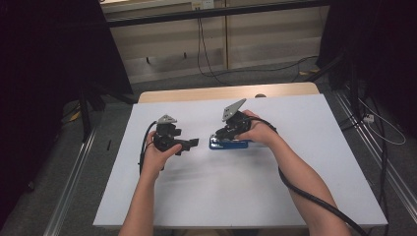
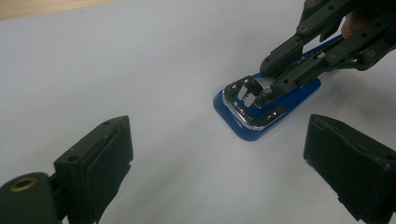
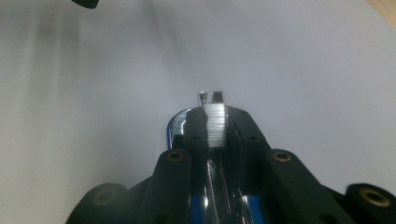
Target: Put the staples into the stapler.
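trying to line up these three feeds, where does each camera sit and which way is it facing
High view: above the person's side, looking forward and down on the white table; both forearms, left gripper and right gripper show.
Left gripper view: rides the left gripper, looking between its open jaws at the blue stapler and the right gripper farther off.
Right gripper view: rides the right gripper, looking along jaws closed on a strip of staples over the stapler.
All three views share the stapler.

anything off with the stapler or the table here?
The blue stapler lies open on the white table, its metal channel exposed, and the right gripper is clamped on a strip of staples over it. Nothing looks spilled or damaged.
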`<state>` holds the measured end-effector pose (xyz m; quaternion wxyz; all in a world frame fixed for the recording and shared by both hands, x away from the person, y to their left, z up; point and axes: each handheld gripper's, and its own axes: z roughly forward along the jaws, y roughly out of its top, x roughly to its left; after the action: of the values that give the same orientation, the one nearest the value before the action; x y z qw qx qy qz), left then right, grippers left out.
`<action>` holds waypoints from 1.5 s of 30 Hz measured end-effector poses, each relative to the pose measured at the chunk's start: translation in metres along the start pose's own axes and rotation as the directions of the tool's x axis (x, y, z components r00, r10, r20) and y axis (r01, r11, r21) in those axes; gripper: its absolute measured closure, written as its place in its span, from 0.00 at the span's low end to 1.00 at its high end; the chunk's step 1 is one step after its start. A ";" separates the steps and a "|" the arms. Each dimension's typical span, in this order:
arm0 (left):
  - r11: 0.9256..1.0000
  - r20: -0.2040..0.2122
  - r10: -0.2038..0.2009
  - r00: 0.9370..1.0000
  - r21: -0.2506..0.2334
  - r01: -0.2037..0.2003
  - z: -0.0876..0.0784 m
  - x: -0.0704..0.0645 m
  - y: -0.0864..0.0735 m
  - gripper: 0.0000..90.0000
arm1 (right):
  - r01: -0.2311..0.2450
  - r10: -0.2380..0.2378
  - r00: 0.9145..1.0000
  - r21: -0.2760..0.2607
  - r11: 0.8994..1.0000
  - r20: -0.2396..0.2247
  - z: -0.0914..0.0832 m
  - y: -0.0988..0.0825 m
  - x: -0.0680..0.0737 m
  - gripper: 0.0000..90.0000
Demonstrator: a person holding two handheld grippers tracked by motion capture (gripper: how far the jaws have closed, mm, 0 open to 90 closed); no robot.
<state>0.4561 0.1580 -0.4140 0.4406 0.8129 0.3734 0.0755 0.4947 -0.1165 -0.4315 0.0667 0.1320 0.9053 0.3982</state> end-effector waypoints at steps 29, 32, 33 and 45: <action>1.000 -0.001 0.001 1.000 0.004 -0.001 0.002 0.000 0.000 0.09 | -0.051 0.053 0.997 -0.045 0.998 0.050 -0.011 0.002 0.001 0.84; 1.000 0.000 0.002 1.000 0.004 -0.002 0.002 -0.001 0.000 0.09 | -0.068 0.072 0.995 -0.059 0.996 0.068 -0.014 0.001 0.000 0.91; 1.000 0.000 0.002 1.000 0.005 -0.002 0.002 -0.001 0.000 0.09 | -0.080 0.084 0.994 -0.067 0.995 0.066 -0.015 0.001 0.000 0.93; 1.000 0.000 0.002 1.000 0.005 -0.002 0.004 -0.001 0.000 0.09 | -0.086 0.088 0.995 -0.063 0.994 0.041 -0.012 0.004 0.004 0.89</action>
<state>0.4568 0.1548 -0.4159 0.4388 0.8142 0.3726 0.0750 0.4891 -0.1207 -0.4204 0.0730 0.1778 0.8843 0.4255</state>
